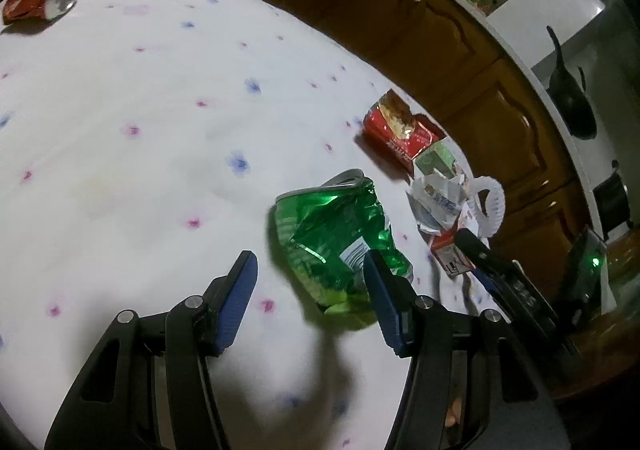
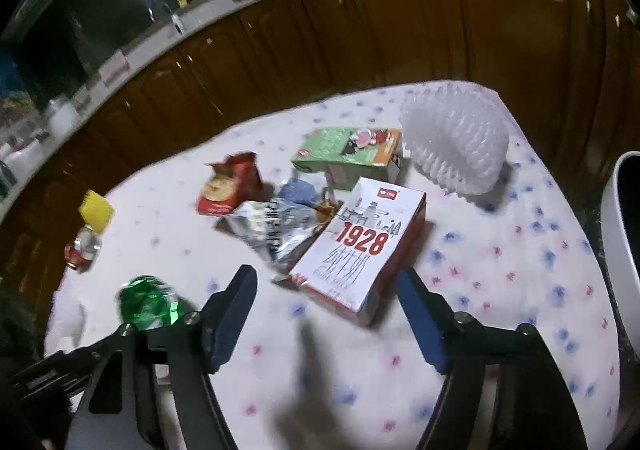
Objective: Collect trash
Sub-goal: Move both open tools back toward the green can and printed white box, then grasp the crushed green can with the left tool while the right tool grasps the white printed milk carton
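Two grippers are out over the table [image 2: 500, 290], both with jaws apart and gripping nothing: your left gripper [image 1: 310, 298] hangs by the crushed green can [image 1: 336, 238] with one pad beside its near end, and your right gripper [image 2: 326, 314] lines up on the white 1928 carton [image 2: 360, 246] near the table's middle. You look to be at the approach step, so next lower each gripper until its item sits between the pads, then close. I count one green can, two cartons, one yellow wrapper [image 2: 96, 209] near the far left edge, and one white bin [image 2: 624, 250] past the right edge.
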Demonstrator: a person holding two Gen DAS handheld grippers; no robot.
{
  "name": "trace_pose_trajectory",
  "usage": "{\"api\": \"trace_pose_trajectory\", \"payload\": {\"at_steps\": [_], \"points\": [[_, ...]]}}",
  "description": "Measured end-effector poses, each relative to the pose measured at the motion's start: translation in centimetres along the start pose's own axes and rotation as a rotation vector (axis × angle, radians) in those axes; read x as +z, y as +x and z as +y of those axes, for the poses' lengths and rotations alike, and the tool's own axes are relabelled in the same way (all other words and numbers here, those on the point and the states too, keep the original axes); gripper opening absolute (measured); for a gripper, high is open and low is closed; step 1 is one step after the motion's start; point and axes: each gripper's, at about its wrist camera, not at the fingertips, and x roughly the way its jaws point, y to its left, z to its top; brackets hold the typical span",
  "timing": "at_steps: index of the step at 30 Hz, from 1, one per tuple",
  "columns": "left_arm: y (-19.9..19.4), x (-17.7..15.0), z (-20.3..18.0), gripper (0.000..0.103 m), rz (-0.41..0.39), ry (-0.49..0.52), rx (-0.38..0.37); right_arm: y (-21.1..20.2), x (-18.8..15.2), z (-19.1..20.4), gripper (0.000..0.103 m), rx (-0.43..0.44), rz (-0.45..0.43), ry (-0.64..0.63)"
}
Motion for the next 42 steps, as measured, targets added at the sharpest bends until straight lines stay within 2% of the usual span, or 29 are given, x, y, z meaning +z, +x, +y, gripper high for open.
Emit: {"api": "trace_pose_trajectory", "payload": {"at_steps": [4, 6, 9, 11, 13, 17, 20, 23, 25, 26, 27, 29, 31, 35, 42], "points": [[0.8, 0.2, -0.8, 0.056, -0.008, 0.034, 0.024, 1.2, 0.0, -0.9, 0.062, -0.003, 0.011, 0.026], [1.1, 0.3, -1.2, 0.055, -0.013, 0.053, 0.035, 0.9, -0.2, -1.1, 0.056, 0.012, 0.004, 0.026], [1.4, 0.3, -1.9, 0.054, -0.011, 0.100, 0.040, -0.4, -0.8, -1.6, 0.055, 0.037, 0.005, 0.018], [1.5, 0.0, -2.4, 0.044, -0.014, 0.129, 0.033, -1.7, -1.6, -2.4, 0.055, 0.053, 0.009, 0.019], [1.7, -0.1, -2.6, 0.042, -0.003, 0.142, 0.006, -3.0, -2.6, -3.3, 0.055, 0.065, 0.042, 0.010], [2.0, -0.3, -3.1, 0.042, 0.001, 0.160, -0.005, -4.1, -2.9, -4.7, 0.059, 0.040, 0.059, 0.054], [2.0, 0.0, -3.0, 0.042, 0.016, 0.147, -0.010, -3.9, -2.1, -5.0, 0.068, 0.038, 0.038, 0.091], [2.2, 0.3, -2.7, 0.044, 0.032, 0.130, -0.016, -3.1, -1.1, -4.8, 0.070, 0.045, 0.023, 0.120], [2.3, 0.3, -2.9, 0.044, 0.026, 0.143, -0.009, -2.0, -0.6, -4.2, 0.070, 0.006, 0.020, 0.095], [2.4, 0.2, -3.1, 0.045, 0.022, 0.153, -0.004, -1.5, -0.5, -4.1, 0.069, -0.001, 0.027, 0.090], [2.5, 0.2, -3.5, 0.045, 0.018, 0.170, 0.005, -1.0, -0.6, -4.2, 0.062, -0.008, 0.033, 0.090], [2.3, 0.1, -4.0, 0.038, 0.007, 0.191, 0.012, -1.3, -0.9, -4.4, 0.058, -0.001, 0.013, 0.098], [2.1, -0.1, -4.8, 0.033, 0.006, 0.215, -0.004, -2.3, -1.4, -4.5, 0.049, 0.013, -0.011, 0.088], [1.6, -1.3, -7.2, 0.026, 0.014, 0.281, -0.050, -5.1, -2.5, -5.1, 0.048, 0.027, -0.047, 0.061], [0.6, -4.5, -12.4, 0.026, -0.009, 0.442, -0.075, -9.9, -3.8, -7.8, 0.048, 0.058, -0.100, 0.093]]}}
